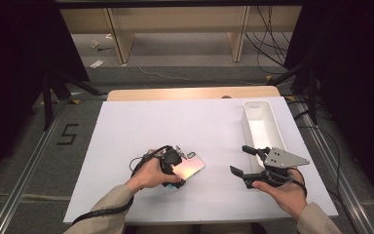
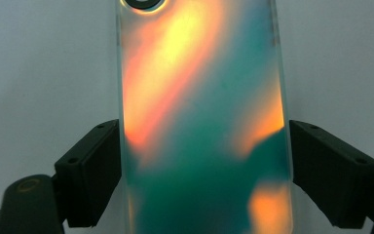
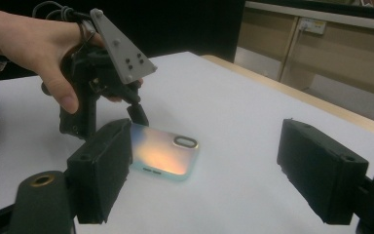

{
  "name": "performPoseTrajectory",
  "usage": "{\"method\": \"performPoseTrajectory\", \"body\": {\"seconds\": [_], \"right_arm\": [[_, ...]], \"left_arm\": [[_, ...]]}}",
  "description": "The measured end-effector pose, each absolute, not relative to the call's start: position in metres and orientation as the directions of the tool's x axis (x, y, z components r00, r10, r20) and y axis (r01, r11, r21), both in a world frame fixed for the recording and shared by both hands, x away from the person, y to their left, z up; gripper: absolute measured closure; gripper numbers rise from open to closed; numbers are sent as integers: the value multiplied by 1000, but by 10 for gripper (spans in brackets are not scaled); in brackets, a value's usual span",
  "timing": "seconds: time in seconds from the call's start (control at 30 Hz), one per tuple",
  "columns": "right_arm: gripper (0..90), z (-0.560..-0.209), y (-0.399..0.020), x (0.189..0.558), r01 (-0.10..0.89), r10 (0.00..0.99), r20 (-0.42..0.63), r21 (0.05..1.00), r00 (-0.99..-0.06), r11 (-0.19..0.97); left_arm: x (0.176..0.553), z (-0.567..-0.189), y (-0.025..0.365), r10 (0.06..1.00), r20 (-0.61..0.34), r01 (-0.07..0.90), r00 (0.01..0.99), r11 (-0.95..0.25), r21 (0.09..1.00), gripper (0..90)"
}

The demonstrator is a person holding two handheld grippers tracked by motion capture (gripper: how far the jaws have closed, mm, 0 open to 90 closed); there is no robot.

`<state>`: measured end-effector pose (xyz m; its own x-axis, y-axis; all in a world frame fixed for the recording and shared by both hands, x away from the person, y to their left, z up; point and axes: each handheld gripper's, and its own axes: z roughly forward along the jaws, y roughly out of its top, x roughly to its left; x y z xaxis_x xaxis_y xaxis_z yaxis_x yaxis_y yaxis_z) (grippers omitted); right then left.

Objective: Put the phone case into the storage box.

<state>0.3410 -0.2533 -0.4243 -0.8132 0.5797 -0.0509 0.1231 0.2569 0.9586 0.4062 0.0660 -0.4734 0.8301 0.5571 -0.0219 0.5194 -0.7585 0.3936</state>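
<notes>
Iridescent phone case (image 1: 189,167), orange and pink over green, is lying flat on the white surface (image 1: 141,126) at my near left, its camera cut-out pointing away from my left hand (image 1: 148,174). My left gripper (image 1: 176,171) is reaching down over the case's near end; in the left gripper view my two black fingers (image 2: 90,173) are standing one on each long edge of the case (image 2: 202,122), the right one touching the edge, the left one so close that I cannot tell whether it is pressing. The case is resting on the surface, not lifted. From the right gripper view the same gripper (image 3: 126,109) is showing its grey three-cornered plate (image 3: 119,48) on top, with the case (image 3: 163,156) lying beneath it.

My right gripper (image 1: 243,158) is hovering at the near right in my right hand (image 1: 280,192), well apart from the case. Its fingers (image 3: 321,168) are standing wide apart with nothing between them.

White oblong tray (image 1: 268,136) is sitting at the right side of the surface, just beyond my right gripper, running away from me.
</notes>
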Motion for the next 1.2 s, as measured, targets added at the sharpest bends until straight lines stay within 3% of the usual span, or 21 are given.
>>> {"method": "performPoseTrajectory", "body": {"seconds": [0.77,1.2], "right_arm": [[214,-424,-253,341,117,579,-54,960,-813,253],[189,-422,-253,341,125,602,-48,962,-797,242]], "left_arm": [[401,-474,70,569,-19,520,822,-736,434,173],[396,-462,74,568,-13,487,823,-693,531,172]]}}
